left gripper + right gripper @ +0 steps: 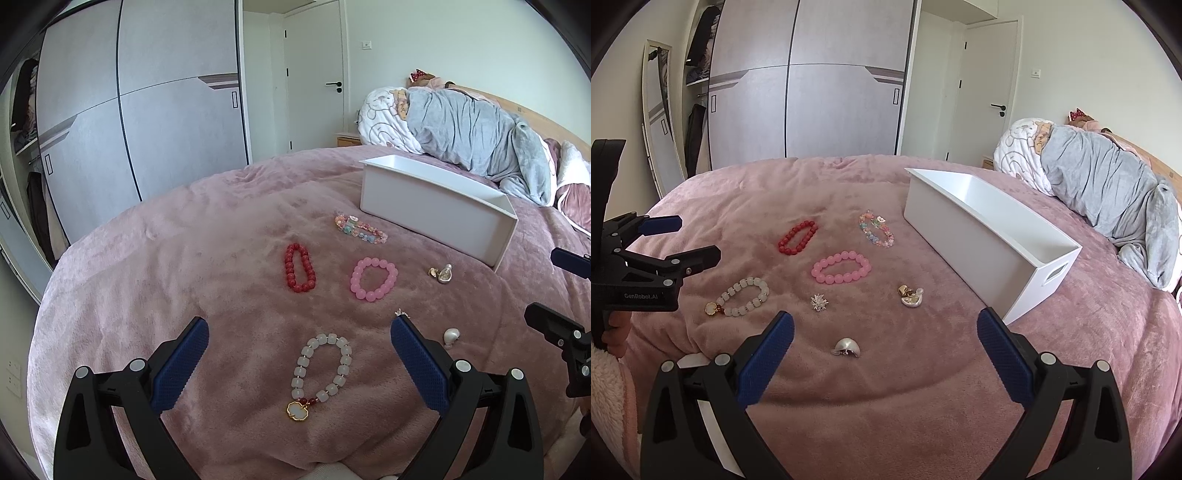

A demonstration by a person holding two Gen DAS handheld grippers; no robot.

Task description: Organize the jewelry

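On the pink blanket (166, 266) lie a white bead bracelet (345, 360) (762, 291) with a gold charm, a red bracelet (289, 269) (786, 247), a pink one (356, 291) (827, 277) and a multicoloured one (360, 229) (875, 236). Smaller pieces sit nearer the right: gold-and-silver earrings (441, 273) (910, 295), a pearly shell piece (451, 336) (846, 347) and a spiky silver stud (819, 302). An empty white box (432, 218) (960, 236) stands behind them. My left gripper (299, 325) (698, 238) hangs open over the white bracelet. My right gripper (885, 321) (541, 284) is open around the shell piece.
A rolled grey duvet (480, 129) and printed pillow (1019, 147) lie at the bed's head, right of the box. Grey wardrobe doors (812, 103) and a white door (317, 74) stand behind. A hand and fluffy pink sleeve (605, 387) show at the left.
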